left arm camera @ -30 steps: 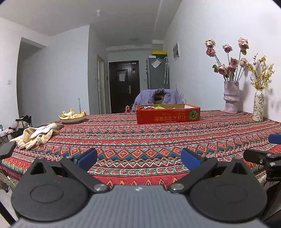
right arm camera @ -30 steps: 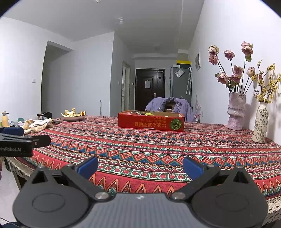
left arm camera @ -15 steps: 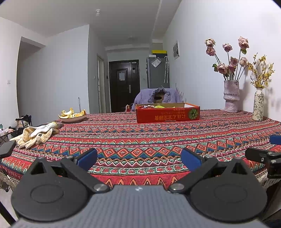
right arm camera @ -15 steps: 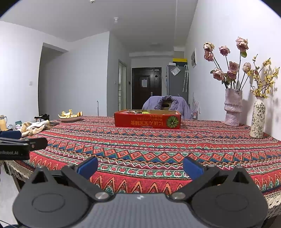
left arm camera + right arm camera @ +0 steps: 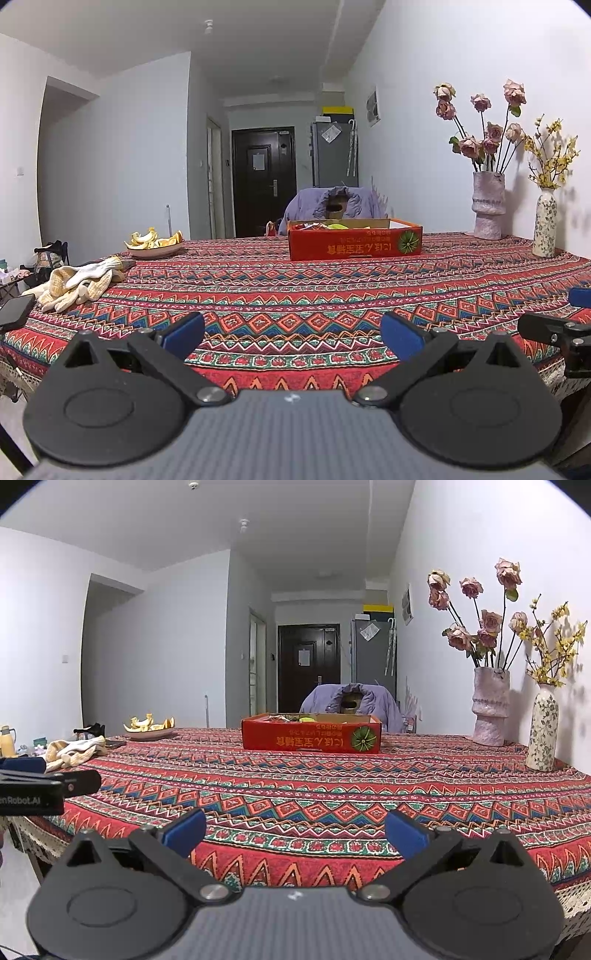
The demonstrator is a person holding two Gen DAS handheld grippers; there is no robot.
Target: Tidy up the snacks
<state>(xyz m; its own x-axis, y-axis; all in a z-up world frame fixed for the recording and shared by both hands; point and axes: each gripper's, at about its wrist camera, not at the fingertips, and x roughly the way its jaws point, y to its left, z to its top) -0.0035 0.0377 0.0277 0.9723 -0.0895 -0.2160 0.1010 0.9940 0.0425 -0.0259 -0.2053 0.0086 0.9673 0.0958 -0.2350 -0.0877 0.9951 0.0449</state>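
Observation:
A shallow red cardboard box (image 5: 354, 244) holding snack packets stands at the far middle of the table; it also shows in the right wrist view (image 5: 311, 735). Only the tops of the packets show over its rim. My left gripper (image 5: 292, 335) is open and empty, low at the near table edge, far from the box. My right gripper (image 5: 294, 830) is open and empty, also at the near edge. Each gripper shows at the side of the other's view.
The table has a red patterned cloth (image 5: 295, 288). A plate of fruit peels (image 5: 155, 244) and a pile of gloves (image 5: 79, 286) lie far left, a phone (image 5: 14, 309) at the left edge. Two flower vases (image 5: 488, 206) (image 5: 546, 225) stand at the right wall. A chair with a purple jacket (image 5: 351, 705) is behind the box.
Both views have shifted slightly; the right gripper drifted a little, so the box sits nearer the middle of its view. Both grippers stay open and empty.

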